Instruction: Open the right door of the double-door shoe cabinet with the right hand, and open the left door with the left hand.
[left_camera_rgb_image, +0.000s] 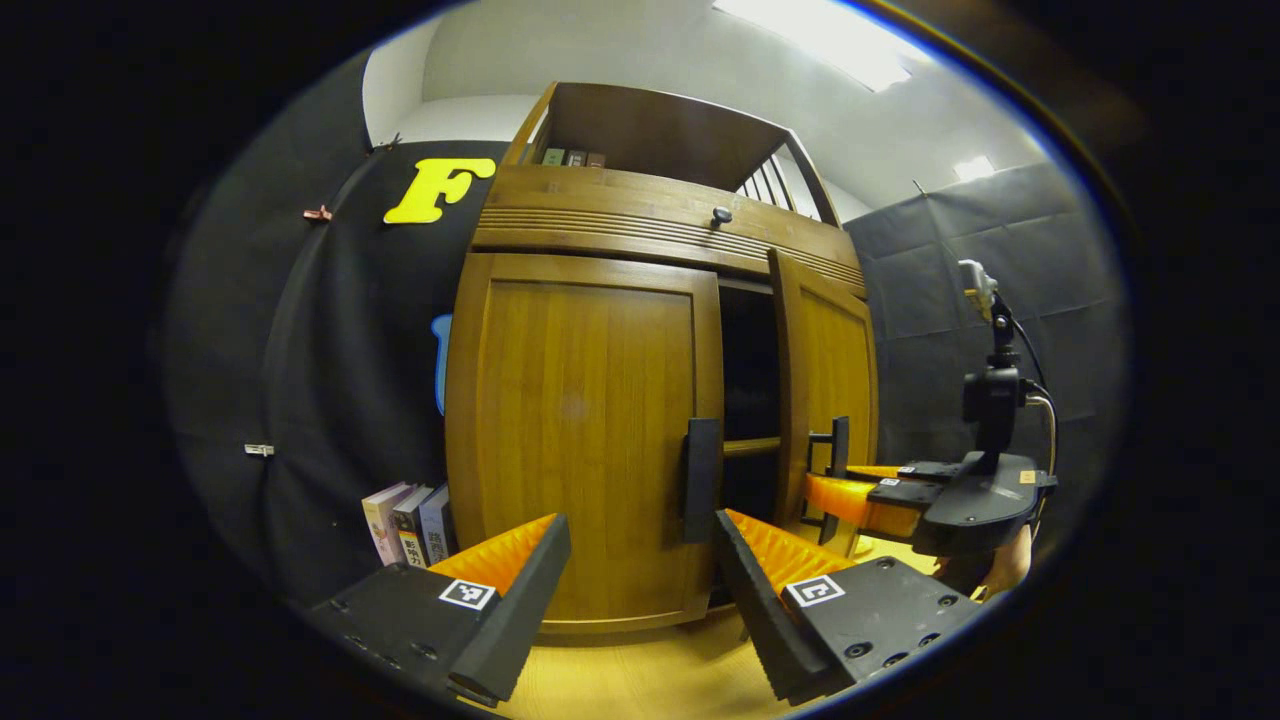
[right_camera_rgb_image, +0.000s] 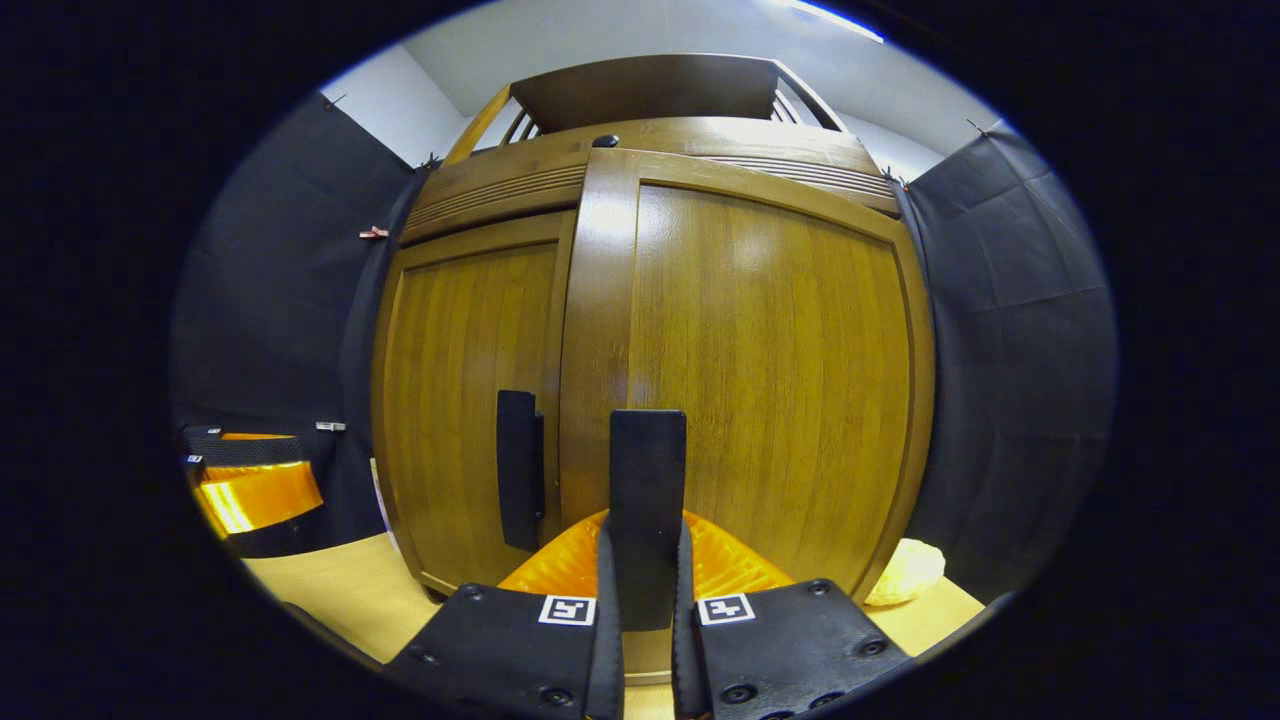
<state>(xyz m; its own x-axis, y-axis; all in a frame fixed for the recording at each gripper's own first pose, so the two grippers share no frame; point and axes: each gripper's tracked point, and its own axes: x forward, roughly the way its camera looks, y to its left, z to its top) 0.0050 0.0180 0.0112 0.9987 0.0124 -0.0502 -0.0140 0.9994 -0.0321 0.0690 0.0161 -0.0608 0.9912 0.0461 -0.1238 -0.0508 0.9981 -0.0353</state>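
Right hand-held gripper (right_camera_rgb_image: 645, 600) pinches the black handle (right_camera_rgb_image: 647, 500) of the shoe cabinet's right door (right_camera_rgb_image: 780, 380), already ajar; left hand-held gripper (left_camera_rgb_image: 640, 590) hangs spread before the shut left door (left_camera_rgb_image: 580, 420). Both stiff wooden doors likely swing lightly; the slim handle (left_camera_rgb_image: 702, 480) at the left door's inner edge is the place to grip.

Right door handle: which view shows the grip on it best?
Right gripper view: the right door handle stands front and centre, clamped between the right claw fingers. Left gripper view shows the handle small and side-on, on the partly open right door, with the right claw reaching it.
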